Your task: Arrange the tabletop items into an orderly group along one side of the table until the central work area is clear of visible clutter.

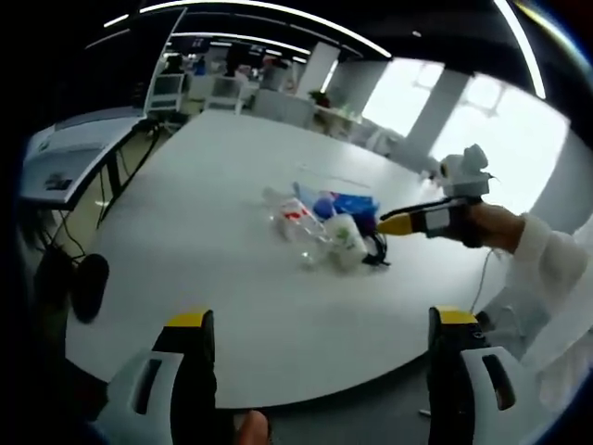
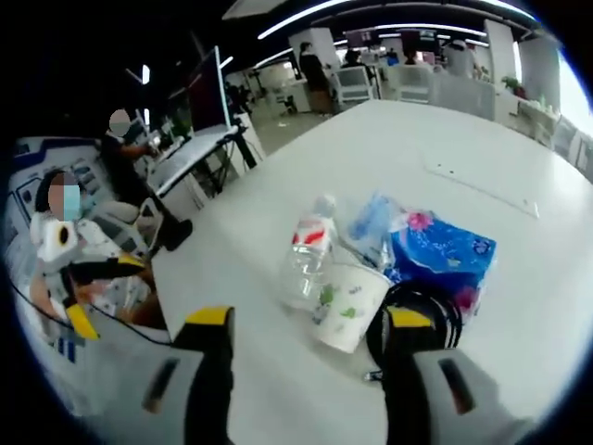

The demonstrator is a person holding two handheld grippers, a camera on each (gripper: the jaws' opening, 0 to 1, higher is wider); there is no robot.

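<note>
A small cluster sits on the white table (image 1: 213, 241): a clear plastic bottle (image 2: 310, 248) lying down, a white paper cup (image 2: 350, 306) with green print, a blue tissue packet (image 2: 443, 255) and a coiled black cable (image 2: 422, 311). My right gripper (image 2: 309, 318) is open just short of the cup, with one jaw near the cable. In the left gripper view, the bottle (image 1: 292, 220), cup (image 1: 345, 241) and packet (image 1: 352, 202) lie mid-table, and the right gripper (image 1: 397, 224) reaches in beside them. My left gripper (image 1: 321, 320) hangs open over the near table edge, holding nothing.
A crumpled clear bag (image 2: 371, 222) lies against the packet. A flat clear sheet (image 2: 482, 185) lies farther back on the table. Desks (image 1: 79, 153) and a black seat (image 1: 88, 283) stand beyond the table's edge. People sit beside a monitor (image 2: 208, 93).
</note>
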